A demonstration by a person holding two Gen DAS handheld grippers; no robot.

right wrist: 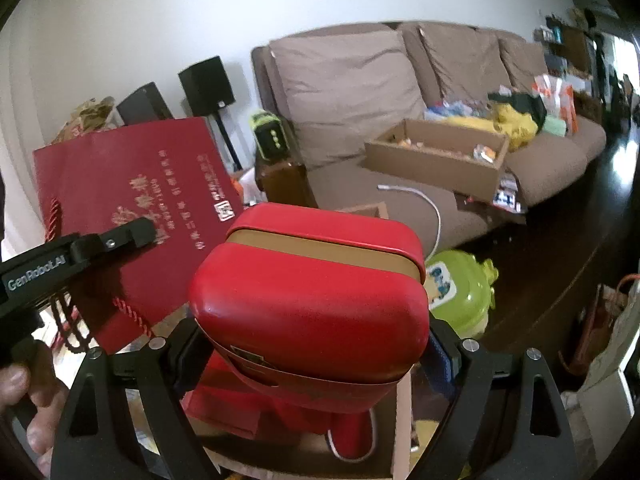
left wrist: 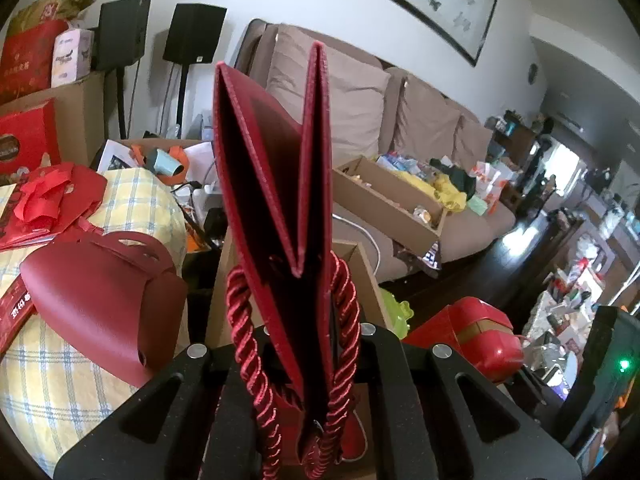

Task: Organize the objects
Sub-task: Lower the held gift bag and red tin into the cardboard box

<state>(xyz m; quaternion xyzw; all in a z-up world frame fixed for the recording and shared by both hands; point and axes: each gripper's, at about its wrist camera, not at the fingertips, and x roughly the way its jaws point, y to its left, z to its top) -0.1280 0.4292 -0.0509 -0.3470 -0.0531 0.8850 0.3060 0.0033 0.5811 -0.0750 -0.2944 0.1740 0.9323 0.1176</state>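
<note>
My left gripper (left wrist: 316, 332) is shut on a dark red paper gift bag (left wrist: 276, 184), seen edge-on with its twisted rope handles (left wrist: 248, 344) hanging over the fingers. In the right wrist view the same bag (right wrist: 132, 184) shows its gold-lettered face at the left, pinched by the left gripper (right wrist: 132, 234). My right gripper (right wrist: 316, 354) has its jaws set wide and closed on a red tin with a gold band (right wrist: 312, 292), a pad against each side. The tin (left wrist: 476, 332) also appears low right in the left wrist view. Both hang over an open cardboard box (right wrist: 402, 416).
A brown sofa (right wrist: 360, 80) carries a long cardboard tray (right wrist: 436, 160) and loose clutter. A green plastic toy (right wrist: 464, 296) lies on the dark floor. At left, a dark red pouch bag (left wrist: 100, 300) rests on yellow plaid cloth (left wrist: 136, 200). A hand (right wrist: 24, 392) shows low left.
</note>
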